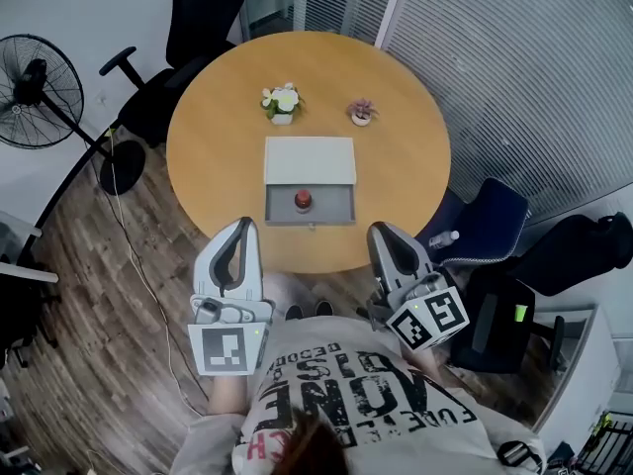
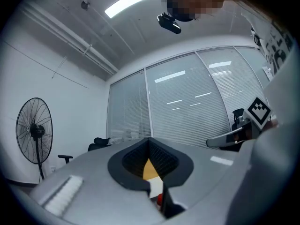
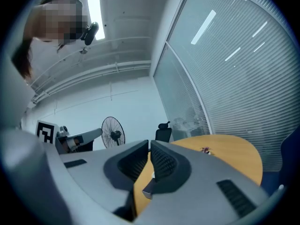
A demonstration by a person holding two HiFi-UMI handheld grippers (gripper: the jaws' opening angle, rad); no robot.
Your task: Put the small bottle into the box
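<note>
one round wooden table (image 1: pixel 208 156), grey box (image 1: pixel 309 161), plank floor (image 1: pixel 94 305), fan (image 1: pixel 35 92)

Round desk (image 1: pixel 396 166), grey box (image 1: pixel 309 158) at its centre, drawer (image 1: pixel 336 204) open toward you. Small bottle (image 1: pixel 303 201), red top, stands in the drawer. White-flowered plant (image 1: pixel 282 102) and pink plant (image 1: pixel 362 111) sit behind the box. Your left hand-held gripper (image 1: pixel 244 224) and right hand-held gripper (image 1: pixel 381 230) hang at the desk's near edge, either side of the drawer, jaws together on both.
</note>
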